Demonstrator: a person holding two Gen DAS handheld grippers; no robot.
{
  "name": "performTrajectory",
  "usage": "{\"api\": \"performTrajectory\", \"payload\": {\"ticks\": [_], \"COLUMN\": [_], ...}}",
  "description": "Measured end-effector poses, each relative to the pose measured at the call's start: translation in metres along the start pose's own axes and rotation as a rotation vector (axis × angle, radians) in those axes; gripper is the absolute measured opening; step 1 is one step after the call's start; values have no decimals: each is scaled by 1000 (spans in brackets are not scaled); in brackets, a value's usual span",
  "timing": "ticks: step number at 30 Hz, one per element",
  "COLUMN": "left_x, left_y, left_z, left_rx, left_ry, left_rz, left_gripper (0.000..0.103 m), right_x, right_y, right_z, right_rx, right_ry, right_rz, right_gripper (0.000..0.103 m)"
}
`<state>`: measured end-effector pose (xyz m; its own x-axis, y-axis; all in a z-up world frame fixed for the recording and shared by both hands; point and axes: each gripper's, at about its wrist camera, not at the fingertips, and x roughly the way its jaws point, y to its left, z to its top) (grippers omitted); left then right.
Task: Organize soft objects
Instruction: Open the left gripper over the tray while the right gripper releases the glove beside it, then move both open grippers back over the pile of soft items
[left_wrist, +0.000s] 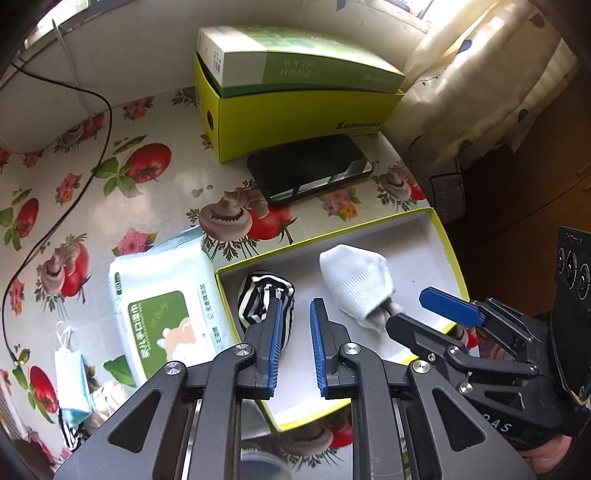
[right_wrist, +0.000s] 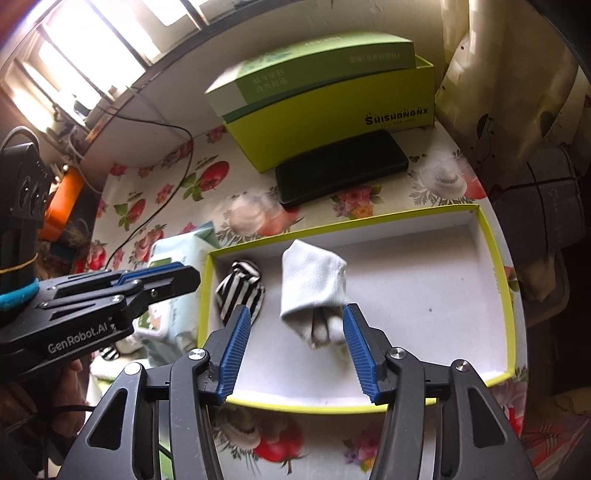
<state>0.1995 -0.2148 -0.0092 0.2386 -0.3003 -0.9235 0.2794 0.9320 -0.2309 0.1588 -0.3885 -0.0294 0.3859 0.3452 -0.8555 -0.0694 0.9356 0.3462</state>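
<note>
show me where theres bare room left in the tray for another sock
The tray is bare to the right of the white sock, up to its right wall. Its left end is crowded: the striped sock sits near the white one.

striped sock (left_wrist: 264, 299), white sock (left_wrist: 354, 286), tray (left_wrist: 424, 236)

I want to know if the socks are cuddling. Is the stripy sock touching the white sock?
Apart. In the right wrist view, bare white tray floor shows between the stripy sock and the white sock.
</note>
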Motion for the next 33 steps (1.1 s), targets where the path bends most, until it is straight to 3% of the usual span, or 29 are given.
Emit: {"api": "performTrajectory", "payload": {"ticks": [13,21,33], "left_x": [-75,-126,-166], "left_y": [14,44,85], "left_z": [-47,-87,-127], "left_rx": [-63,-149,-248], "left_ry": [-89,-137,-190], "left_rz": [-7,78,156], "left_gripper": [16,16,16], "right_x": [-53,-77,-72], "right_y": [51,100,166], "right_z": [-25,-41,-58], "right_rx": [-115,-220,-351], "right_ry": [-23,-45,-7], "right_rz": [13,41,107], "right_gripper": [54,54,54]}}
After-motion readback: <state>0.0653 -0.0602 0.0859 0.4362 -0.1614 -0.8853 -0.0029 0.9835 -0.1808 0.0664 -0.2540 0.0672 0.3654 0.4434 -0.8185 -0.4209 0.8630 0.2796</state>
